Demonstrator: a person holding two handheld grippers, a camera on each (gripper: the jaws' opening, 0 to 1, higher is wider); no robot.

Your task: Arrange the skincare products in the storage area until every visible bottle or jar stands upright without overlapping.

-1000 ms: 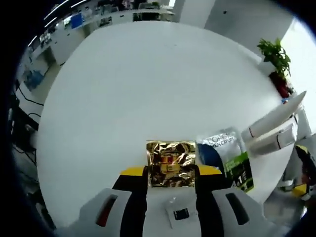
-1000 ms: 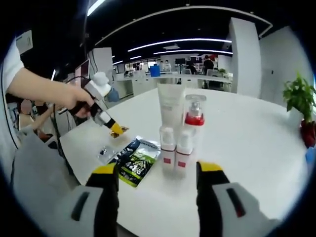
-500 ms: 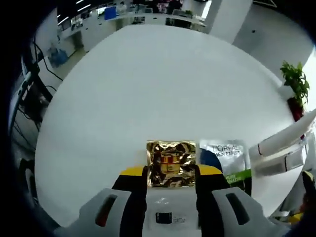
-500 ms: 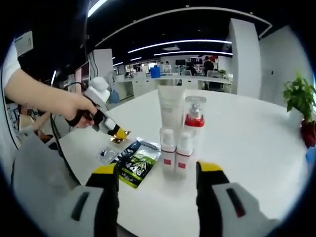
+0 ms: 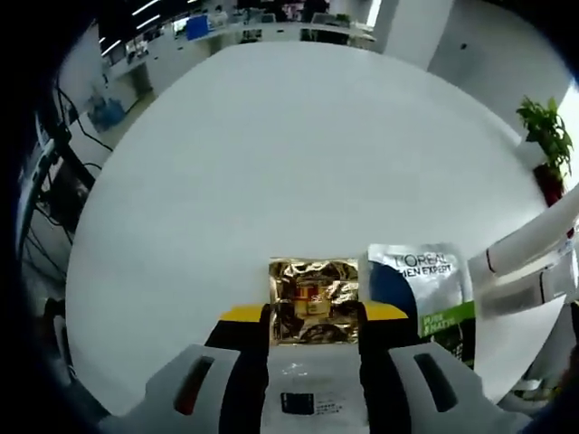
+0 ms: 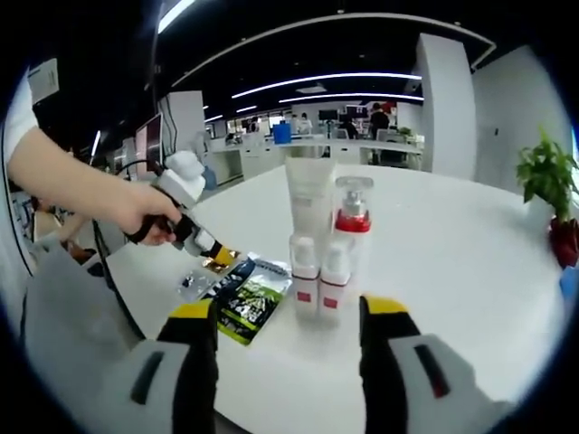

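My left gripper [image 5: 314, 314] is shut on a crinkled gold foil sachet [image 5: 314, 298], held just above the white table. In the right gripper view the same gripper [image 6: 201, 242] is in a person's hand, tip down by the gold sachet [image 6: 223, 259]. A green and blue L'Oreal sachet [image 5: 423, 285] [image 6: 247, 297] lies flat beside it. A white tube [image 6: 309, 194], a pump bottle with a red collar [image 6: 351, 221] and two small white bottles [image 6: 304, 276] stand upright in a tight group. My right gripper [image 6: 289, 315] is open in front of them, holding nothing.
A small clear sachet [image 6: 192, 284] [image 5: 312, 398] lies near the table's edge under the left gripper. A potted plant [image 6: 547, 181] stands at the far right of the round white table [image 5: 271, 154]. Office desks are behind.
The left gripper has sunk a little toward the table with the gold sachet still in it. The right gripper and the standing bottles have stayed put.
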